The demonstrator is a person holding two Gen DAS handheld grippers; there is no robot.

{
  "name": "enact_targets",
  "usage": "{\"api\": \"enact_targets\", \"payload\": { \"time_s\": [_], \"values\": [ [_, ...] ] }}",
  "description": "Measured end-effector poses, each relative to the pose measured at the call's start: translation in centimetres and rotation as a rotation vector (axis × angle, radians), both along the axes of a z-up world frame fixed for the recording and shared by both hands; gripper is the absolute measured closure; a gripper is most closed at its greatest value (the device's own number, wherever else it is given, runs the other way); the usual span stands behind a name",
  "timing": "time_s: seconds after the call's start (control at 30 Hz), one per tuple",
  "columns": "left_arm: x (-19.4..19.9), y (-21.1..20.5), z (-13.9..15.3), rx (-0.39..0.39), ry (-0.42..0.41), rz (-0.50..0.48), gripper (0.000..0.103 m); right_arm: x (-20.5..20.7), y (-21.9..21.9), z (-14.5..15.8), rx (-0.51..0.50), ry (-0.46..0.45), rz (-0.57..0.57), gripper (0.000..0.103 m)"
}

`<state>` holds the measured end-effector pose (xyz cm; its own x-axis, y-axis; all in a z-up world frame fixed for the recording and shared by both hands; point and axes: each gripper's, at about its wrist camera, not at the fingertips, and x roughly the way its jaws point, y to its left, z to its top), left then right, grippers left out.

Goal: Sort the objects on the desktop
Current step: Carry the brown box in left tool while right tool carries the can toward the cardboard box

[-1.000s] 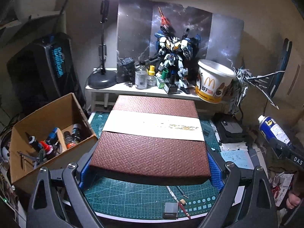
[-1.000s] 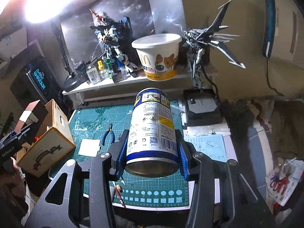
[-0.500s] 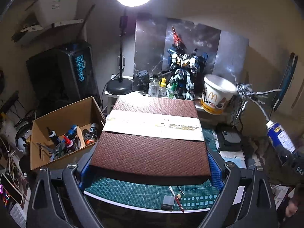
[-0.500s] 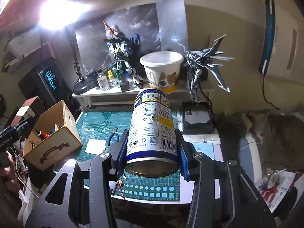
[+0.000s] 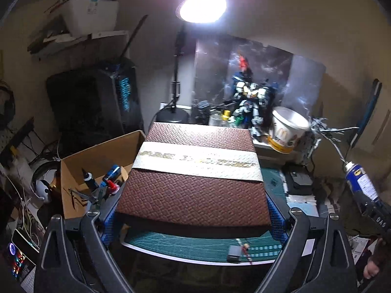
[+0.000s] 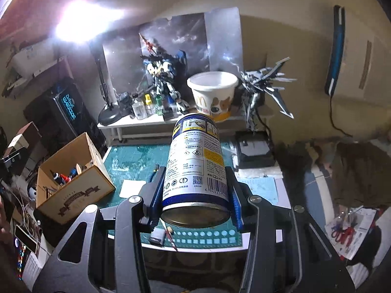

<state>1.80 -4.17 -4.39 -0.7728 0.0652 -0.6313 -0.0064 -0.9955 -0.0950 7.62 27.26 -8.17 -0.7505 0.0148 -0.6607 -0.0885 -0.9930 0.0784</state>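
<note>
Since a second ago both held things have risen and drawn back from the green cutting mat (image 6: 136,163): the mat sits lower and smaller in both wrist views, and more of the room beside and below the surface shows. The brown woven-texture flat box with a pale printed band (image 5: 195,178) is clamped by its two side edges in the left gripper (image 5: 193,216), level, held in the air above the near edge of the mat. The blue-and-white metal spray can (image 6: 196,168) is gripped around its body by the right gripper (image 6: 195,195), bottom end toward the camera, tilted up and away, above the mat's near half.

Left of the mat stands the open cardboard box (image 6: 78,190), with paint bottles and small tools (image 5: 102,185) already inside it. On the mat lie a pair of blue-handled pliers (image 6: 153,172), partly hidden behind the gripper, a white square of paper (image 6: 132,187), a small grey block (image 6: 157,235) and a thin red-tipped brush (image 6: 169,236) at the near edge. Behind the mat the white shelf (image 6: 151,122) carries the desk lamp base, small bottles, the model robot (image 6: 162,78) and the paper bucket (image 6: 213,95).

My reading: the sorting is in mid-course. Some small items are gathered in the cardboard box, two larger things are in hand with no resting place shown, and the loose pieces on the mat remain to be put away
</note>
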Motion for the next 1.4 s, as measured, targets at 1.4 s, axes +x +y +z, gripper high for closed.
{"api": "enact_targets", "payload": {
  "time_s": [1.4],
  "values": [
    [3.1,-24.2,-1.1,0.021,-0.071,0.836,0.009,-18.6,-35.4,-3.8,-0.002,-0.023,0.840,0.060]
  ]
}}
